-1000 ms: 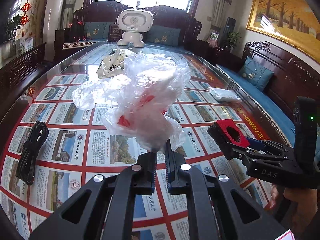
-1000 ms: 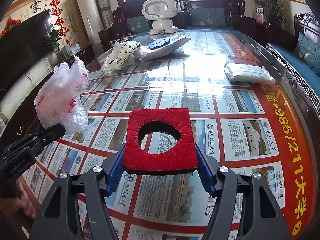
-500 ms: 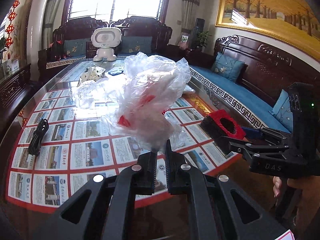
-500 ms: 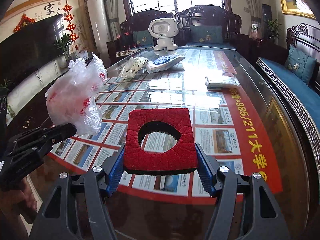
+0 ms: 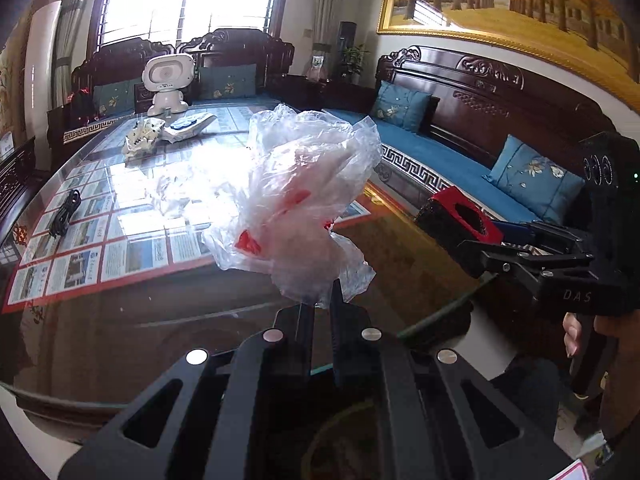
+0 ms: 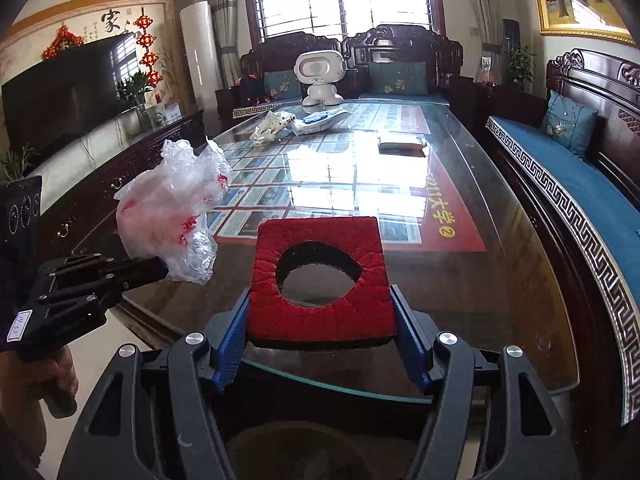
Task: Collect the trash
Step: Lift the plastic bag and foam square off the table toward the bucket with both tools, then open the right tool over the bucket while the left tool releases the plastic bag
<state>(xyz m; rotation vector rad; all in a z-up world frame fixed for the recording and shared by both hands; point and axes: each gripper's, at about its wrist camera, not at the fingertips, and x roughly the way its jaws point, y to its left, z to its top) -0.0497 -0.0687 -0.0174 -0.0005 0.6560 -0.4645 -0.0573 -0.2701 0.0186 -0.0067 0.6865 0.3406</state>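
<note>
left wrist view: left gripper point(image 5: 320, 300) pinching the crumpled plastic bag point(image 5: 296, 200) by its lowest tuft, jaws pressed together on the film, bag billowing up and forward of the tips with red print showing through. hanging clear of the glass-topped table point(image 5: 120, 320), above its near edge and not touching it. off to the right, right gripper point(image 5: 476, 240) carrying the red foam pad point(image 5: 460, 212), level with the bag and well apart from it. farther down the table, lying untouched: a printed white wrapper point(image 5: 142, 140), a flat packet with a blue patch point(image 5: 188, 126), a coiled black cable point(image 5: 64, 212); a white toy robot point(image 5: 166, 84) standing at the far end.

right wrist view: right gripper point(image 6: 320, 316) clamping the red foam pad point(image 6: 320, 276) by its two side edges, jaws standing wide on it, pad lying flat with its round hole facing up. pad hovering over the near rim of the table point(image 6: 500, 280). left gripper point(image 6: 160, 268) showing at the left with the plastic bag point(image 6: 176, 208) standing above its tips. a pale flat packet point(image 6: 402, 142) resting mid-table to the right.

judging the coming move: both pieces already in hand, no bin showing in either view, so not telling which way the drop lies; remaining litter all lying far ahead along the table's long axis.
</note>
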